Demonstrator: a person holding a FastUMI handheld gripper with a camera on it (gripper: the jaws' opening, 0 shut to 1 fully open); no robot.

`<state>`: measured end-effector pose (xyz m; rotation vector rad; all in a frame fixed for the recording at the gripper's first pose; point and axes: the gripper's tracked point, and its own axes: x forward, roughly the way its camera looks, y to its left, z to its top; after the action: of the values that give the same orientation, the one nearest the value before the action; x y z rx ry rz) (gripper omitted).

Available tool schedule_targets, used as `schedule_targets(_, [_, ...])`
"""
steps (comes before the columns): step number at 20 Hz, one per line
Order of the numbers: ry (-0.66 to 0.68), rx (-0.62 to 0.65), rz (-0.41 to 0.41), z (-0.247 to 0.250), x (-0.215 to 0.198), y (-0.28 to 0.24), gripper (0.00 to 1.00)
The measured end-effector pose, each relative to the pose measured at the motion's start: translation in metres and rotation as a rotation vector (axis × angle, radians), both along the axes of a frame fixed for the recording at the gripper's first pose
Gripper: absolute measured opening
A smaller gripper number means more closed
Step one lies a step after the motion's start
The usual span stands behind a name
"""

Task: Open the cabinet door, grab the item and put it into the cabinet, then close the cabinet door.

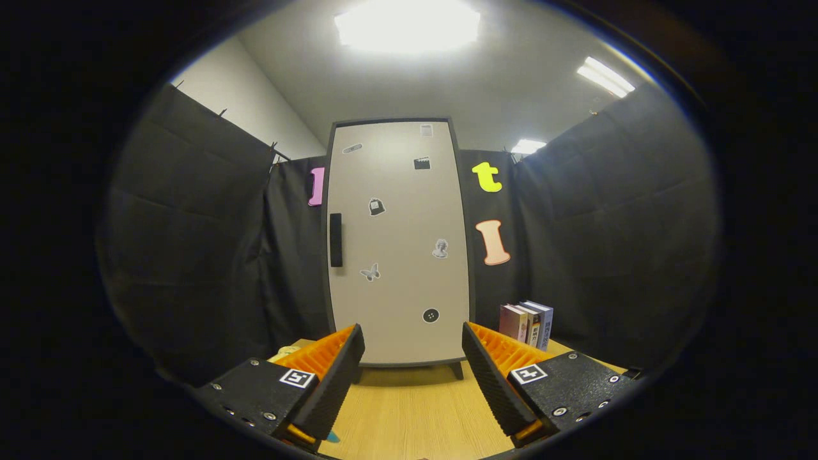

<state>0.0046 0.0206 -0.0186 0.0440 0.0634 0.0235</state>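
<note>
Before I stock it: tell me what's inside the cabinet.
Cannot be seen: the cabinet door is shut, covering the inside. Visible are its black handle and stickers on the door. The tool is open, holding nothing, just short of the cabinet.

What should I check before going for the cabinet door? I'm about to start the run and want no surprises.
1. Cabinet door shut, so opening is the first step: ok.
2. Handle visible on the door's left edge, nothing in front of it: ok.
3. Gripper open and holding nothing, ready to take the handle: ok.
4. Gripper lined up with the handle: not ok, the handle sits above and left of the gap between the fingers.
5. Item to store located: cannot tell; books stand right of the cabinet, and something pale peeks past the left finger.
6. Table between fingers and cabinet free of obstacles: ok.
</note>
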Motion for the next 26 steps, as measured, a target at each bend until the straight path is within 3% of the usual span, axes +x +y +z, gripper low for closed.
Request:
schedule_targets(8, [-0.012,0.033,0.041,0.026,0.034,0.027,0.95])
schedule_targets(17, [-0.051,0.056,0.104,0.076,0.124,0.076,0.95])
schedule_targets(26, [0.006,0.083,0.153,0.075,0.226,0.128,0.95])
